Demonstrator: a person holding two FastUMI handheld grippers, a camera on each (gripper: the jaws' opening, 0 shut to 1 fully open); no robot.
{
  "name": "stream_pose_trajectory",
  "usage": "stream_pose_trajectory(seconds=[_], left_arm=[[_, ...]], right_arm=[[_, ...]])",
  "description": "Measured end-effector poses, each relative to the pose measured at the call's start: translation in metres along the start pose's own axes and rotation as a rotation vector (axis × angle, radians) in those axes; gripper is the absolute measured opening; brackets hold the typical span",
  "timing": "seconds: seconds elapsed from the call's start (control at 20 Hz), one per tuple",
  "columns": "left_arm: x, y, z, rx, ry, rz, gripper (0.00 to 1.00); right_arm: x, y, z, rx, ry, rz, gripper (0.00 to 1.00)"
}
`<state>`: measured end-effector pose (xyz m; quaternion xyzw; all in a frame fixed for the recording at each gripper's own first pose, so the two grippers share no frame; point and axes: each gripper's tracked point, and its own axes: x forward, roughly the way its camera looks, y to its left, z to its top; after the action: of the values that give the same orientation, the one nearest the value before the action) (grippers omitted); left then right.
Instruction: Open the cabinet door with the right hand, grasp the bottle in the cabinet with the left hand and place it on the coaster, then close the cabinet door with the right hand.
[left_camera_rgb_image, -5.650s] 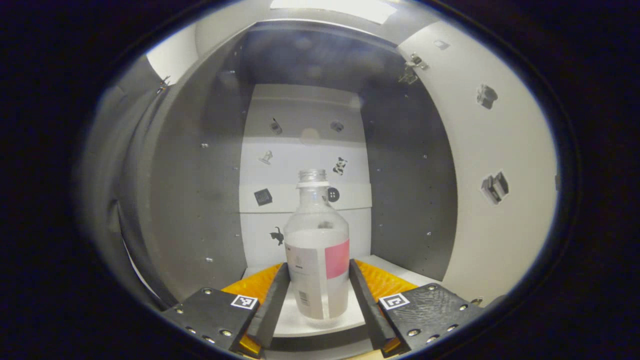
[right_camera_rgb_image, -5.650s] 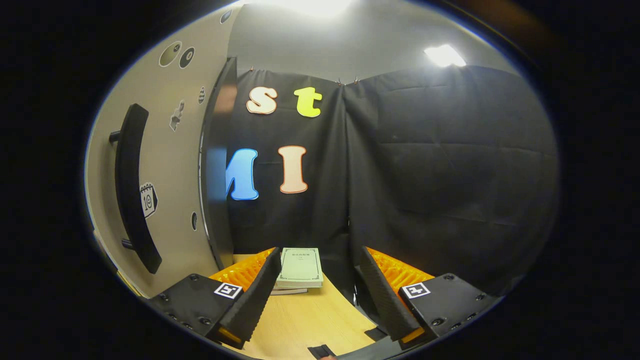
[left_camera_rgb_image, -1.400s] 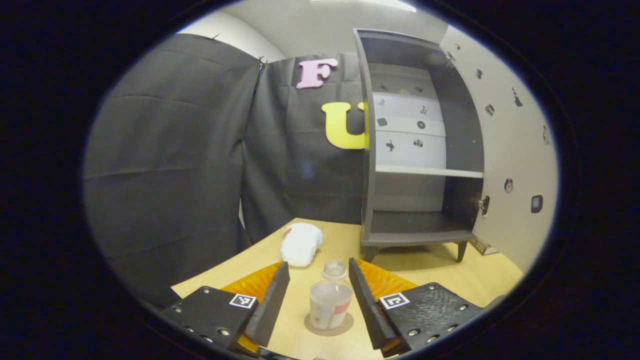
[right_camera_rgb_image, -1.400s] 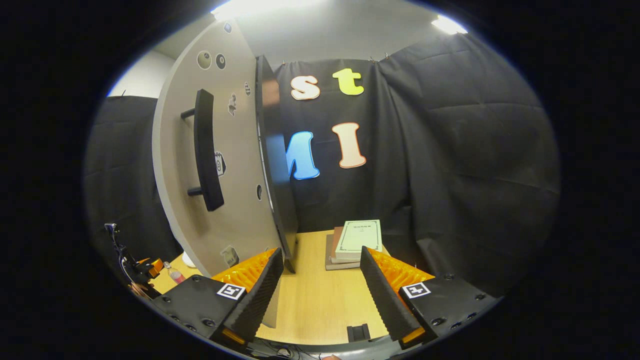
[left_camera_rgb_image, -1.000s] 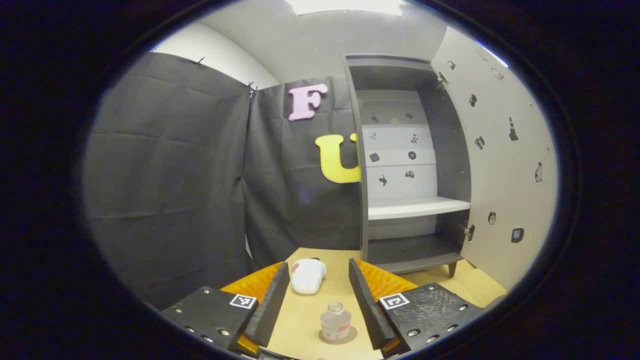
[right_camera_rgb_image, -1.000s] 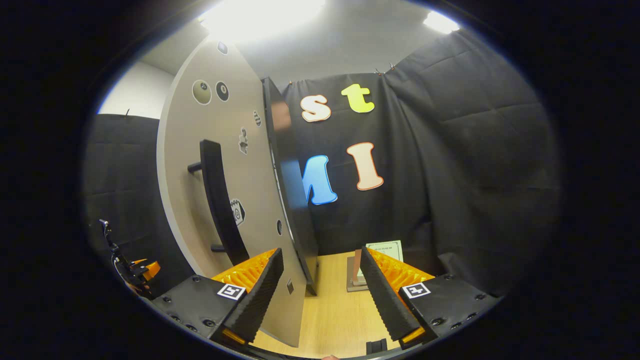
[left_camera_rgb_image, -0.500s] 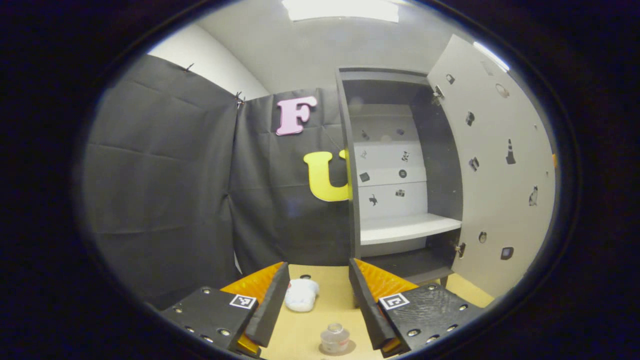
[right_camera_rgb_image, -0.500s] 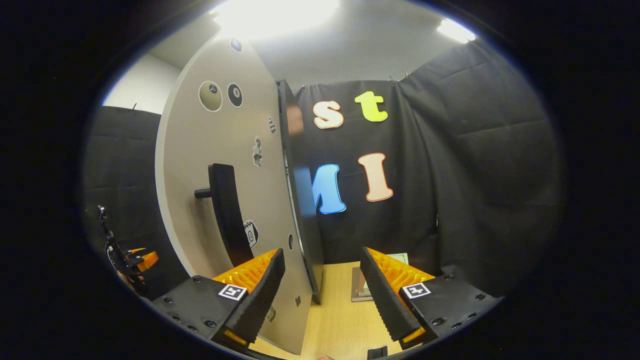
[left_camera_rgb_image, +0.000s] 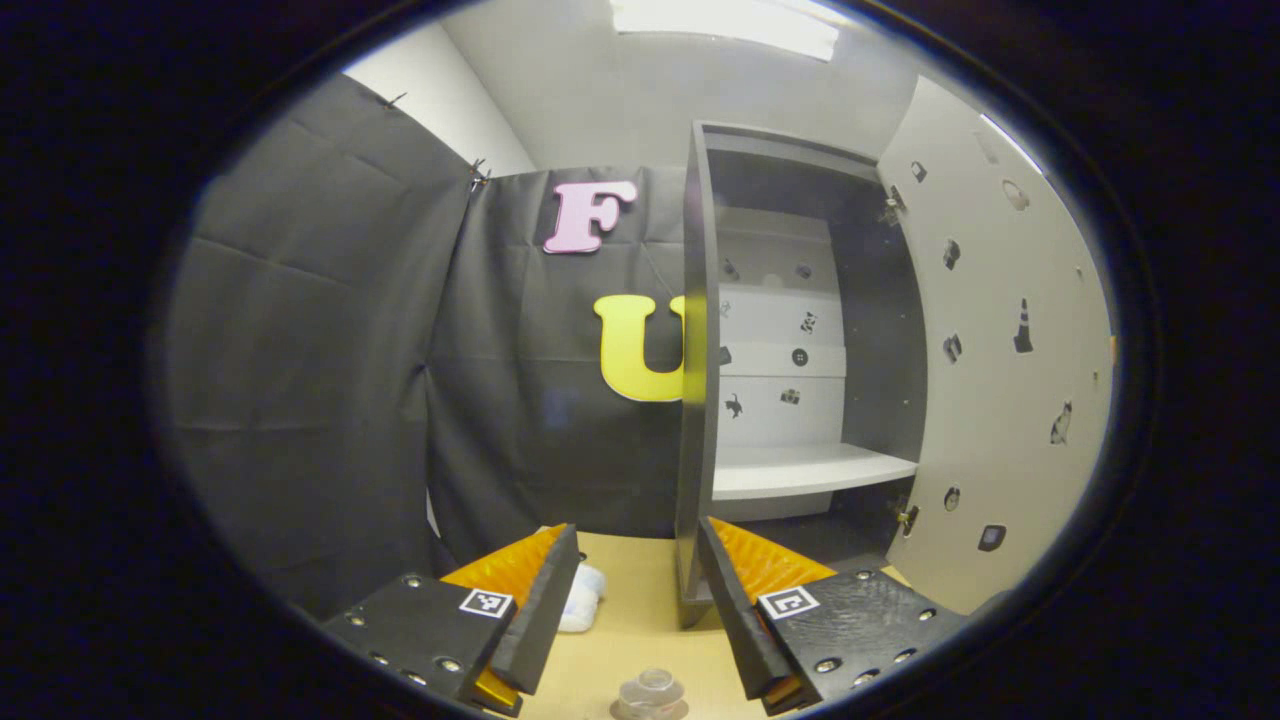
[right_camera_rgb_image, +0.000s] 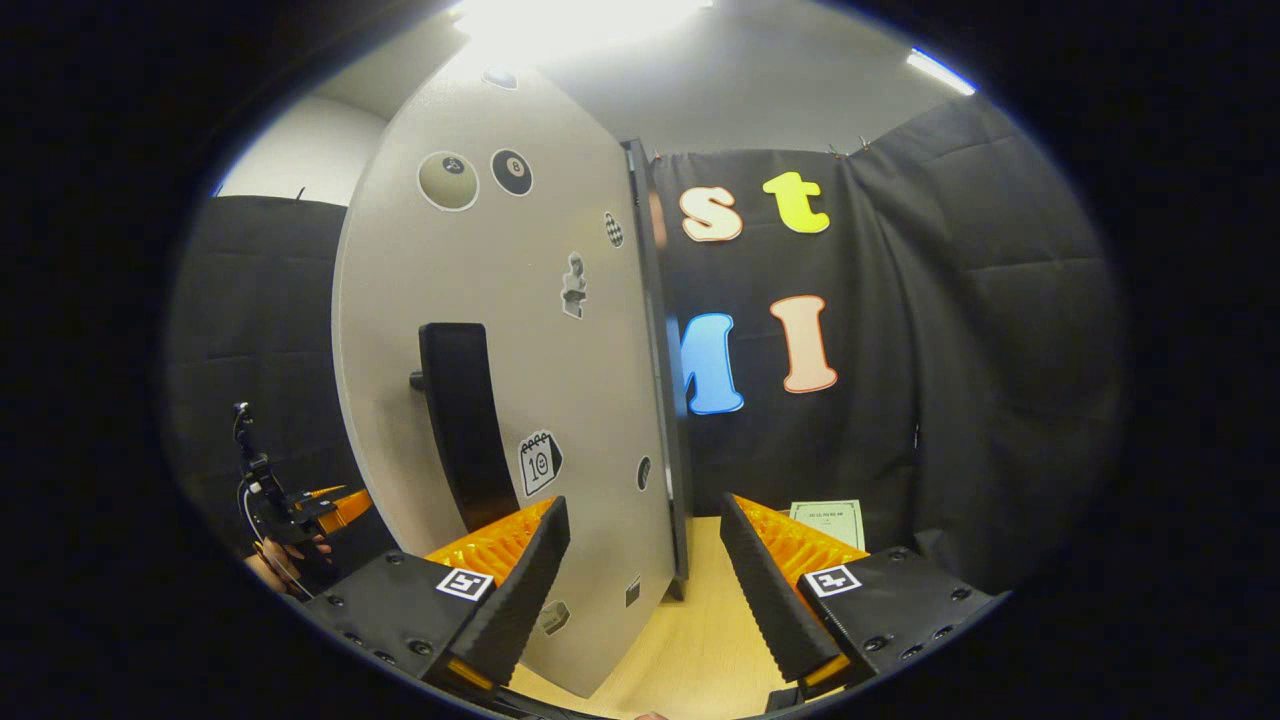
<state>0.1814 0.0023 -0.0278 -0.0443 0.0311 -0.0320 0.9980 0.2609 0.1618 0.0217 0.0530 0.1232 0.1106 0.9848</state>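
The clear bottle stands upright on the round coaster at the bottom edge of the left gripper view. My left gripper hangs open above and behind it, holding nothing. The grey cabinet is open, with a bare white shelf inside and its door swung out to the right. In the right gripper view my right gripper is open close to the door, whose lower edge shows between the fingers. The door's black handle rises above the left finger. The left gripper shows far left.
A white crumpled cloth lies on the wooden table left of the cabinet. A pale book lies on the table behind the right finger, against the black curtain.
My left gripper has lifted and drawn back, so the bottle on the coaster has slid to the bottom of its view. My right gripper has come closer to the door's outer face.
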Motion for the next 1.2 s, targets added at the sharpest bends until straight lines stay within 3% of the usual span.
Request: stream_pose_trajectory(seconds=[0.15,0.9,1.2], left_arm=[[0.004,0.014,-0.010,-0.005,0.020,0.010,0.71],[0.011,0.105,-0.026,-0.018,0.047,0.082,0.71],[0.001,0.149,-0.034,-0.030,0.051,0.140,0.71]], right_arm=[[0.015,0.013,-0.001,-0.044,0.003,-0.003,0.97],[0.082,0.102,-0.004,-0.018,0.012,0.131,0.98],[0.122,0.119,-0.017,-0.123,0.023,0.083,0.98]])
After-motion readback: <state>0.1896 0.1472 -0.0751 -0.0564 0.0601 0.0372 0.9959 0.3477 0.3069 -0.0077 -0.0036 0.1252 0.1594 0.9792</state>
